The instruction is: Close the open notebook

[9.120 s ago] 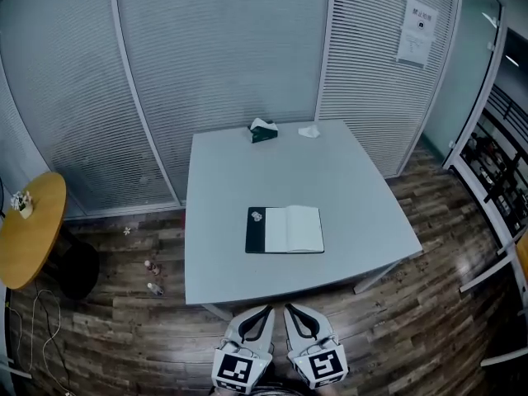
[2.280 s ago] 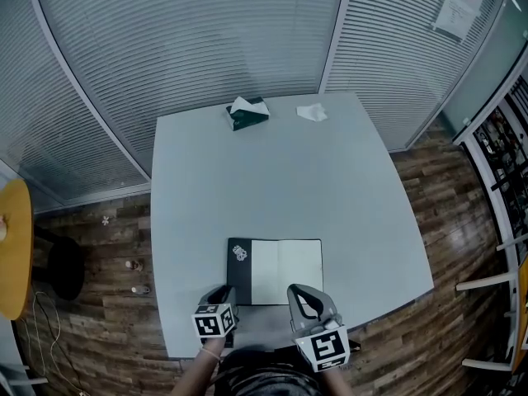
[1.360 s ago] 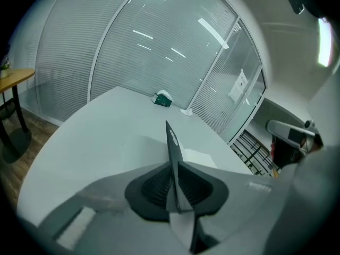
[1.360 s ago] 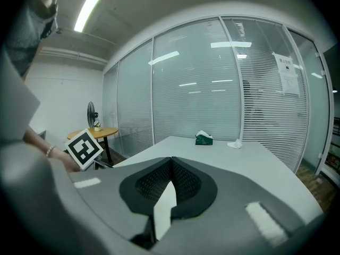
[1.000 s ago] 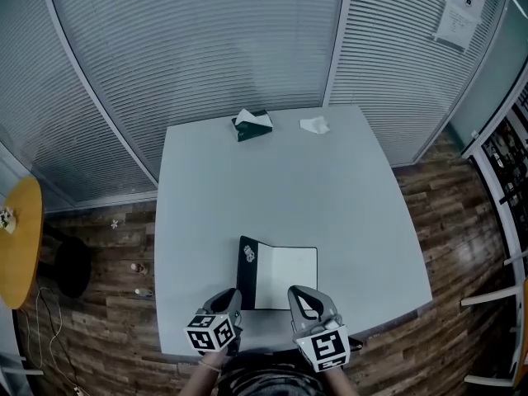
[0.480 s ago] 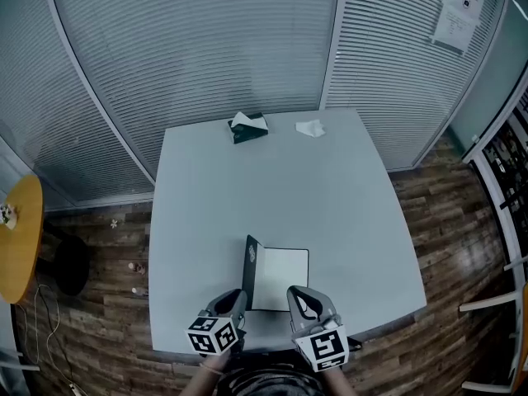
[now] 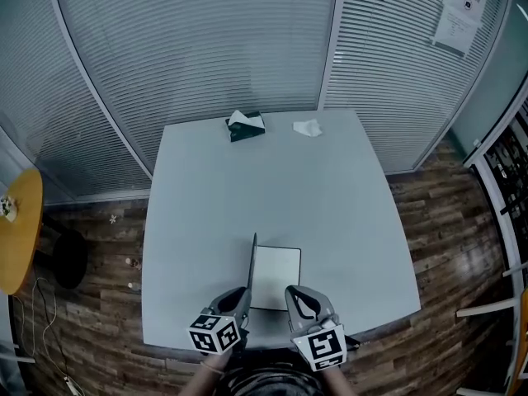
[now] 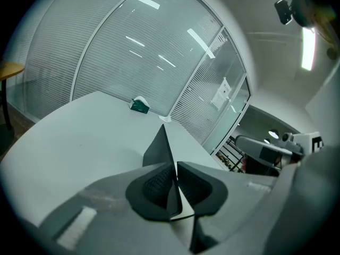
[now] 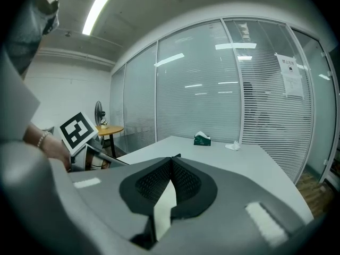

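In the head view, the notebook (image 7: 276,277) lies at the middle of the near edge of the grey table (image 7: 330,196). Its white page is flat on the table, and its dark cover (image 7: 252,264) stands roughly upright along the page's left side. The left gripper (image 7: 245,294) and the right gripper (image 7: 292,292) both reach in over the table's near edge, the left at the cover and the right above the page. A green tissue box (image 7: 246,125) and a crumpled tissue (image 7: 308,128) sit at the table's far edge.

In the left gripper view, the jaws are clamped on the cover's near edge, and the cover rises steeply above the table. The tissue box shows small at the table's far edge.

In the right gripper view, the pads (image 9: 183,182) meet at their tips with nothing gripped. A pale sliver shows in the gap lower down. The left gripper's marker cube (image 9: 78,132) and a hand (image 9: 50,145) show beside the table's near edge.
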The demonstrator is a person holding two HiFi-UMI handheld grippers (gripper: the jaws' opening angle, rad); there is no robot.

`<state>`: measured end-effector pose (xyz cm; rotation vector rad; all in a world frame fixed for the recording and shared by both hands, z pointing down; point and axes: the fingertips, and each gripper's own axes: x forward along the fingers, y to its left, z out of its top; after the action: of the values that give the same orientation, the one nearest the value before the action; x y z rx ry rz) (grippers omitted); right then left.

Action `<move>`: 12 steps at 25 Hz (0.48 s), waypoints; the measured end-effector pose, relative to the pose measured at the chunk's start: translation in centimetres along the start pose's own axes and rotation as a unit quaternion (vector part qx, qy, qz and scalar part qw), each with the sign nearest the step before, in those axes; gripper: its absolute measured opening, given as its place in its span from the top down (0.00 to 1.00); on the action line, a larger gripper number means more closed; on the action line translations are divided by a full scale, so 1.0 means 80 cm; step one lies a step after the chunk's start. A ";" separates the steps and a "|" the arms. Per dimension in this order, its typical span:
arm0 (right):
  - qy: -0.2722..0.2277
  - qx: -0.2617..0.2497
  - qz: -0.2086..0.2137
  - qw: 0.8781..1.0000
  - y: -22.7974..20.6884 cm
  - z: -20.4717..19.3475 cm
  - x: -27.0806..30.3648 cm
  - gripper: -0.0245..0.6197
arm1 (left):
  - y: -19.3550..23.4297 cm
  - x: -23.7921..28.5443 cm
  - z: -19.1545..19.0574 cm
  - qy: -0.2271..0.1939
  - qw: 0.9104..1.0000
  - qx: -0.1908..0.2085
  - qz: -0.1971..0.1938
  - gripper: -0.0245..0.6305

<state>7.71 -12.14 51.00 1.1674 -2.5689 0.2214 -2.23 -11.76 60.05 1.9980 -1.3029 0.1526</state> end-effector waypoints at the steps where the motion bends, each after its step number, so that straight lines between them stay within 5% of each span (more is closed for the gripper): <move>1: 0.000 0.001 0.002 1.000 -0.001 -0.001 -0.001 0.96 | -0.004 0.003 -0.001 0.001 1.000 0.002 -0.002 0.91; 12: -0.006 0.009 -0.009 1.000 -0.017 -0.006 -0.009 0.96 | -0.048 0.034 -0.023 0.035 0.998 0.016 -0.039 0.89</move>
<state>9.31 -12.42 51.22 1.2018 -2.5706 0.2356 2.77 -11.77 60.73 2.0489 -1.1831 0.2064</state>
